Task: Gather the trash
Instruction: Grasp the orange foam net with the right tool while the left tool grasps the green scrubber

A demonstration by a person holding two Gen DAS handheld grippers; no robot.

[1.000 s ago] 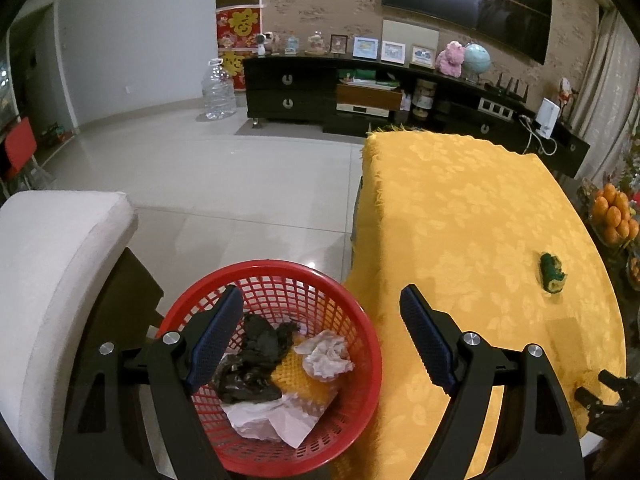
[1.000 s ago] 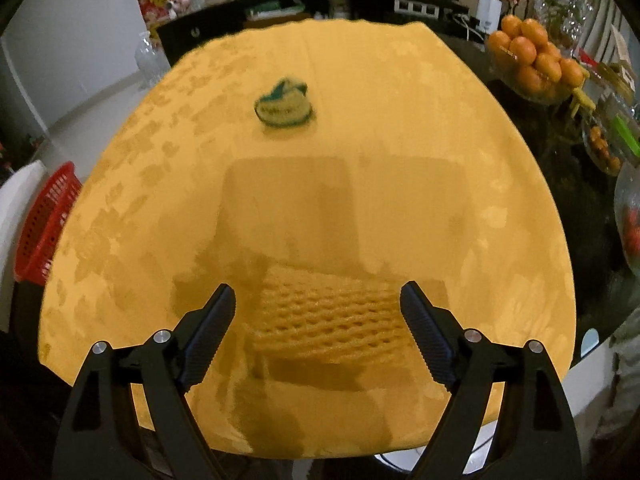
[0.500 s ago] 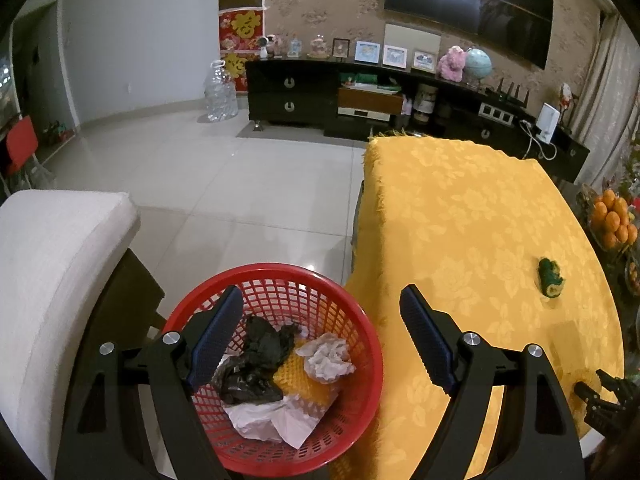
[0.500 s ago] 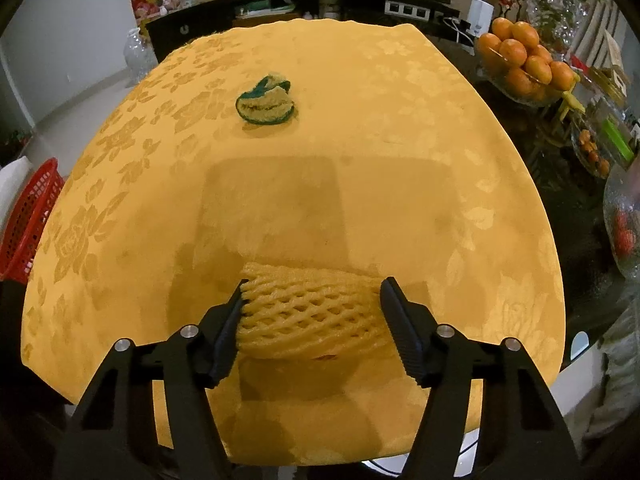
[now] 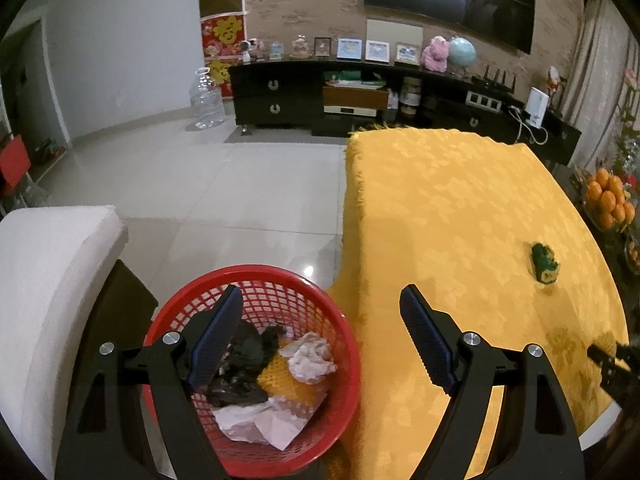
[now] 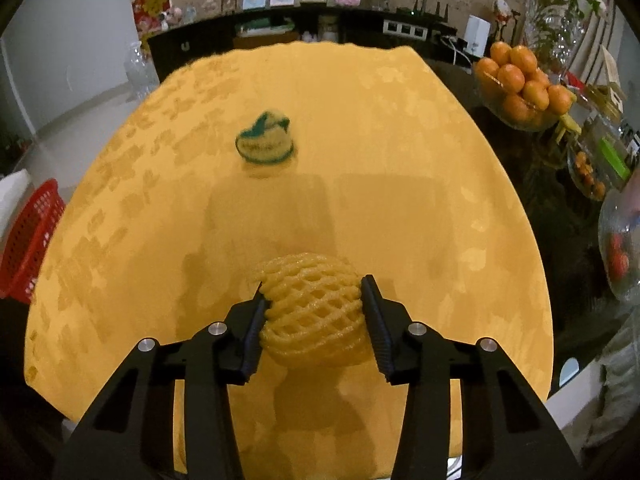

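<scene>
My right gripper [image 6: 313,294] is closing on a yellow foam fruit net [image 6: 314,308]; both pads press its sides and the net bulges between them, just above the yellow tablecloth [image 6: 360,120]. Farther back on the cloth lies a green-and-yellow crumpled wrapper [image 6: 265,143], also seen as wrapper [image 5: 544,263] in the left wrist view. My left gripper [image 5: 320,300] stands open with nothing between its fingers, hanging over the red mesh basket [image 5: 332,312], which holds crumpled paper, black trash and a yellow net.
A white chair cushion [image 5: 48,280] stands left of the basket. A bowl of oranges [image 6: 520,84], glass jars [image 6: 622,248] and a plant crowd the dark table at right. A dark TV cabinet [image 5: 320,96] lines the far wall. The red basket's rim [image 6: 28,240] shows at the cloth's left edge.
My right gripper's jaws have closed from wide apart onto the yellow foam net, squeezing it into a rounder bundle and lifting it slightly. The left gripper has not moved.
</scene>
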